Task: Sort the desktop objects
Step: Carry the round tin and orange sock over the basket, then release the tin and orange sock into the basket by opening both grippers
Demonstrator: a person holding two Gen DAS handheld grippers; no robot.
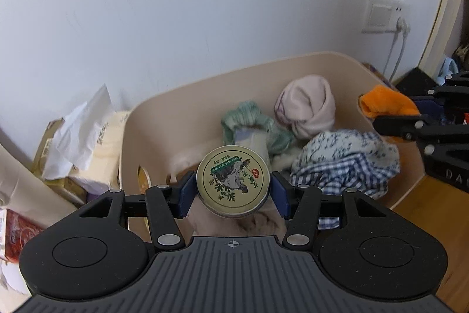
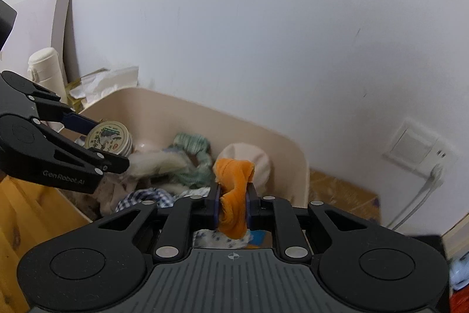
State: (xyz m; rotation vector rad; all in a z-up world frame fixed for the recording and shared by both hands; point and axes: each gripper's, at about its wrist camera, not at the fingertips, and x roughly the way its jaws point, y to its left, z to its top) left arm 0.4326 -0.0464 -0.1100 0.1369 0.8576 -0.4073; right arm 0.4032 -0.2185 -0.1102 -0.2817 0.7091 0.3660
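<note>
My left gripper is shut on a round cream tin with a green plant picture on its lid, held above the beige bin. The tin also shows in the right wrist view, in the left gripper. My right gripper is shut on an orange cloth, held above the same bin. The orange cloth and right gripper show at the bin's right rim in the left wrist view.
The bin holds a pink cloth, a green striped cloth and a blue checked cloth. A tissue pack and boxes stand left of the bin. A white bottle stands at the wall. A wall socket is on the right.
</note>
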